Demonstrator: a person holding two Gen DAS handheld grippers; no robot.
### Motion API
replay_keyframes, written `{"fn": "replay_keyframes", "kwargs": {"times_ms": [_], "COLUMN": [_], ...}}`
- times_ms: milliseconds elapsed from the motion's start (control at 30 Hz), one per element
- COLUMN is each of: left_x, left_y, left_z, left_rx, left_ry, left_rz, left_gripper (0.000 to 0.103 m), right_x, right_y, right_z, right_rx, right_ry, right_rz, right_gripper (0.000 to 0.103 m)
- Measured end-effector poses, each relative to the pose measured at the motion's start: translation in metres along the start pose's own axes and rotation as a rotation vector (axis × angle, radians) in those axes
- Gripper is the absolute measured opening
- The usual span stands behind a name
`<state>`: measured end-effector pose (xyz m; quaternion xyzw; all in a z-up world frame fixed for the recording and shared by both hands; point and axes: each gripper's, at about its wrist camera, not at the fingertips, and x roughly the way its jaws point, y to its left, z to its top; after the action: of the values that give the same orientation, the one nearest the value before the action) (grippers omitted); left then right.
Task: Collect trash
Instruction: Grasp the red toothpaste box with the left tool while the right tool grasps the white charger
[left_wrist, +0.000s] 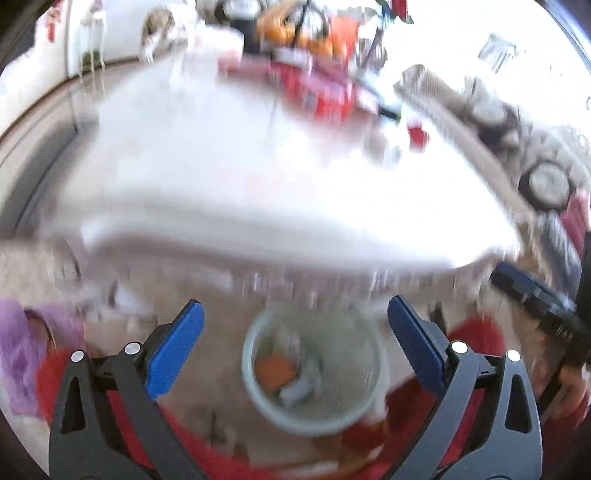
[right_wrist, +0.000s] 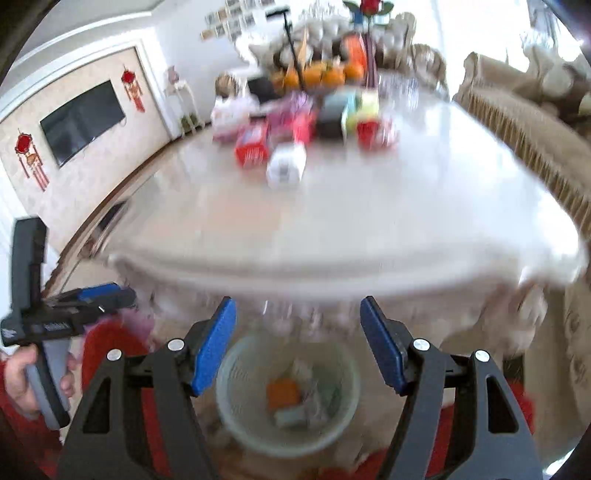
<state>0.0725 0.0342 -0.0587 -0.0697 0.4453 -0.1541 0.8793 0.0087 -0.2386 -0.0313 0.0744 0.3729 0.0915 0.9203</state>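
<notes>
A pale green mesh waste basket (left_wrist: 246, 365) (right_wrist: 221, 391) stands on the floor just under the near edge of the white table (left_wrist: 258, 184) (right_wrist: 369, 221). Inside lie an orange scrap (left_wrist: 275, 371) (right_wrist: 282, 394) and pale paper scraps (left_wrist: 295, 393) (right_wrist: 291, 417). My left gripper (left_wrist: 295, 304) hangs above the basket with its blue pads wide apart and nothing between them. My right gripper (right_wrist: 298, 302) is also over the basket, open and empty. Both views are blurred by motion.
On the far half of the table stand red boxes (right_wrist: 253, 146), a white box (right_wrist: 286, 166), a red cup (right_wrist: 367, 133) (left_wrist: 417, 133) and oranges (right_wrist: 317, 75). A fringed sofa (right_wrist: 517, 122) runs along the right. A hand (right_wrist: 22, 373) grips the left tool's handle.
</notes>
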Motion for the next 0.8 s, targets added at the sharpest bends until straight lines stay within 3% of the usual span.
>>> {"fn": "replay_keyframes", "kwargs": {"times_ms": [200,333,500,800], "left_x": [0.024,0.06,0.103,0.14], "left_y": [-0.032,-0.051,-0.069,-0.053], "left_z": [0.097,0.14,0.167,0.175], "left_rx": [0.013,0.003,0.021,0.011], "left_ry": [-0.151,-0.158,-0.123,-0.052], "left_rz": [0.079,0.126,0.171,0.216], "left_gripper": [0.097,0.097,0.097,0.097], "right_x": [0.026,0.043,0.062,0.086], "right_y": [0.011,0.017,0.016,0.013], "right_z": [0.051,0.069,0.081,0.091], "right_rx": [-0.035,-0.045,-0.064,-0.074], "right_ry": [-0.076,-0.085,-0.062,-0.029], "right_rz": [-0.005,-0.02,-0.034,-0.044], "right_gripper": [0.066,0.066,0.066,0.066]}}
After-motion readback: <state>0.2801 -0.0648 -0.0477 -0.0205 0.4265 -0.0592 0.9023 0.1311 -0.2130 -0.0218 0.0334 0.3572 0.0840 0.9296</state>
